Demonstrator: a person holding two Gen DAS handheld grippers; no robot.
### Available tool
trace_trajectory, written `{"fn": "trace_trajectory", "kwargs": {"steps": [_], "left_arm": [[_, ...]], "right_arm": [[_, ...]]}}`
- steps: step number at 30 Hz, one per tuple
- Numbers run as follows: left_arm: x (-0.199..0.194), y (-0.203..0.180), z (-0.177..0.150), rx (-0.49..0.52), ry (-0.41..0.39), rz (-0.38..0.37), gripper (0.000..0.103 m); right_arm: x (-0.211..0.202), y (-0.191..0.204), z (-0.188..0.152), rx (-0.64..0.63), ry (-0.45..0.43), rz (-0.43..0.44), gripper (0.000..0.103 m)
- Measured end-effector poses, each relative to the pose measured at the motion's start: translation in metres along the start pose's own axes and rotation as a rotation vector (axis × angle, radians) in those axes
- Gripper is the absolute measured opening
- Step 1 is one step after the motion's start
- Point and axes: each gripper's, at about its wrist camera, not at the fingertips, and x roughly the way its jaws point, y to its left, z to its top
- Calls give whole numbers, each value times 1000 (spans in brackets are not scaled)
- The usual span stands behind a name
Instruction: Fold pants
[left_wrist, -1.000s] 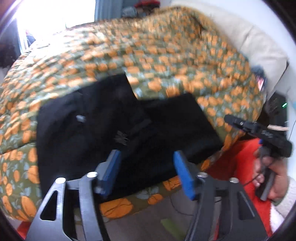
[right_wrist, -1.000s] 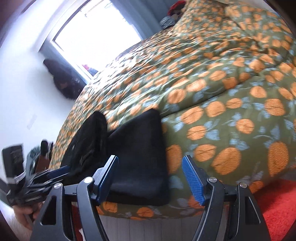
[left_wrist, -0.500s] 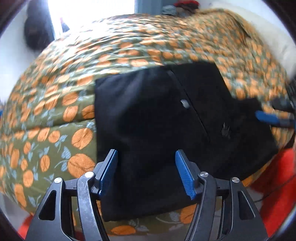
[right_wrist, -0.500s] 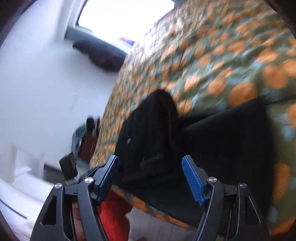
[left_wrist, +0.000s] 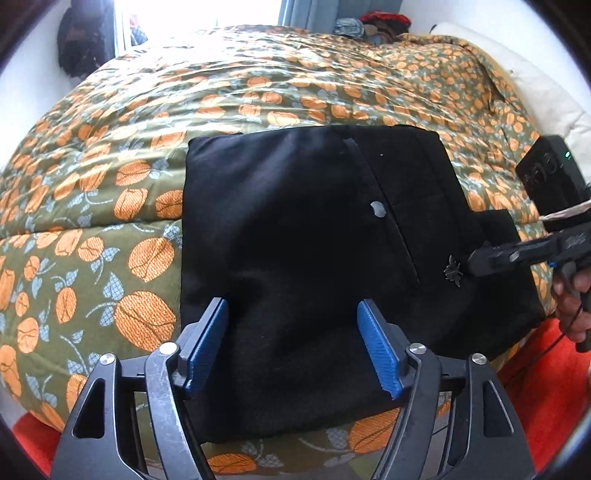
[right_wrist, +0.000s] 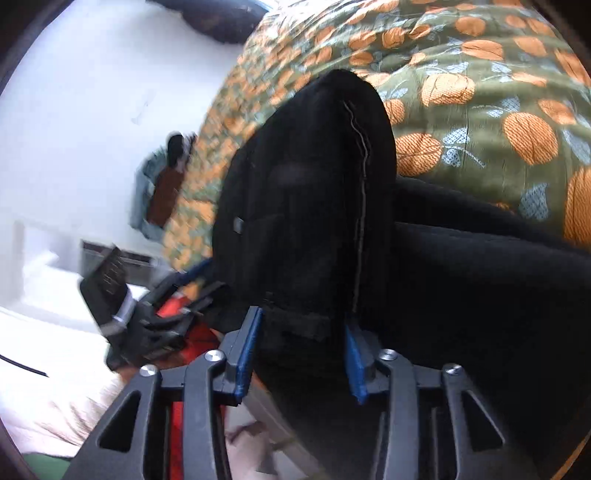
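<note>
A: Pants (left_wrist: 314, 236) now lie square, dark and matte on the quilted bed (left_wrist: 110, 206); left claw (left_wrist: 291, 343) spread above their near edge.

B: Right claw (right_wrist: 301, 350) has narrowed, pinching the waistband.

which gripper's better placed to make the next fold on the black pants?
Right, probably. The right gripper already has pants fabric between its pads at the waist edge. The left gripper hangs open, gripping nothing.

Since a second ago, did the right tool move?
Yes. The right tool has moved in over the bed's edge and now straddles the folded black pants on the orange-patterned quilt.
</note>
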Motion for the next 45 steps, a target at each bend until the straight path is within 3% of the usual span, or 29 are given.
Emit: {"fn": "trace_trajectory", "kwargs": {"steps": [2, 5, 8, 12, 16, 18, 22, 24, 26, 29, 30, 33, 35, 40, 45], "left_arm": [[0, 3, -1, -13, -1, 2, 78], [-10, 9, 3, -70, 3, -5, 76], [-43, 17, 13, -124, -36, -89, 75], [-77, 11, 20, -80, -97, -121, 77], [-82, -3, 16, -44, -94, -147, 77], [-72, -16, 13, -8, -74, -142, 77], [-38, -38, 5, 57, 10, -109, 76], [-21, -47, 0, 87, 59, -60, 74], [-12, -51, -5, 95, 96, -32, 72], [-14, -55, -6, 98, 91, -19, 73], [-14, -57, -6, 108, 93, -7, 73], [-13, -60, -4, 118, 93, 16, 73], [-12, -60, -3, 116, 95, 25, 73], [-14, -65, -2, 140, 96, 48, 73], [-17, -62, 0, 137, 99, 43, 73]], "right_arm": [[9, -2, 4, -9, 15, -48, 32], [5, 16, 2, -51, -31, -103, 24], [-30, 38, -9, -92, -132, -47, 19], [-80, 56, -35, -118, -224, -35, 18], [-122, 38, -74, -60, -262, -41, 18], [-134, 10, -94, 14, -266, -82, 18], [-119, -43, -121, 184, -210, -183, 19], [-111, -48, -122, 210, -200, -236, 36], [-120, -40, -120, 200, -240, -290, 45], [-145, -3, -113, 86, -353, -457, 47], [-149, 11, -110, 44, -384, -473, 47], [-145, 46, -97, -95, -430, -445, 47], [-129, 52, -87, -135, -402, -436, 47], [-86, 17, -84, -49, -304, -449, 47], [-93, 5, -94, 5, -343, -411, 46]]}}
